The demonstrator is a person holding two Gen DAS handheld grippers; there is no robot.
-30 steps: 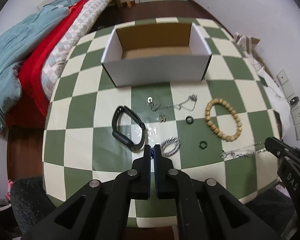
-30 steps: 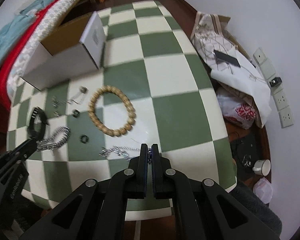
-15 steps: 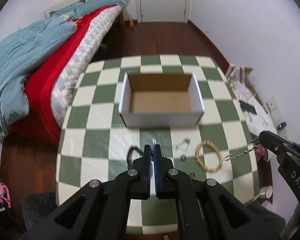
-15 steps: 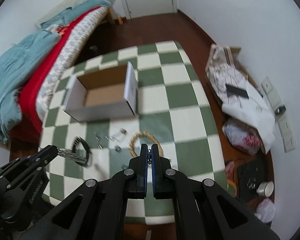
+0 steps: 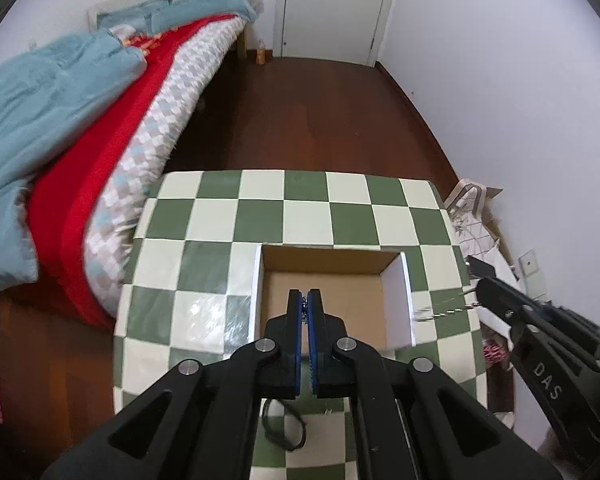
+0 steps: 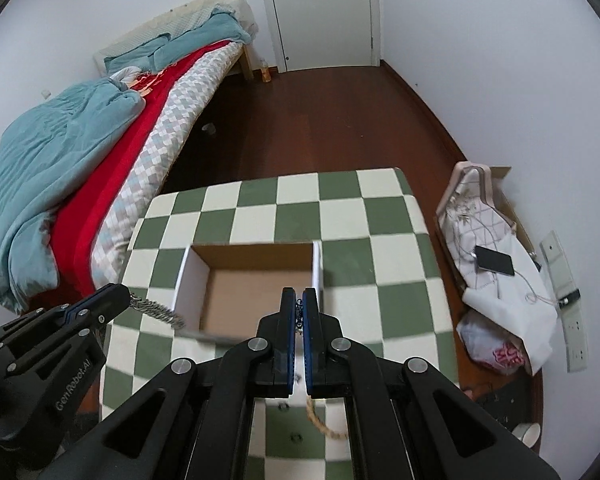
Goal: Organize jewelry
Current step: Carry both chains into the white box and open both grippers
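Both tongs hang above the open box (image 5: pixel 332 300) on the checkered bench (image 5: pixel 204 320), each pressed together on a piece of jewelry. The left tongs (image 5: pixel 308 312) pinch a twisted silver bracelet (image 6: pixel 156 312), seen from the right wrist trailing from the tips beside the box's left wall; the right tongs (image 6: pixel 299 312) pinch a thin silver chain (image 5: pixel 440 312), seen from the left wrist, blurred, stretching from the tips toward the box's right wall. A black band (image 5: pixel 284 428) and a bead bracelet (image 6: pixel 320 420) lie on the bench nearer the cameras, partly hidden by the tongs.
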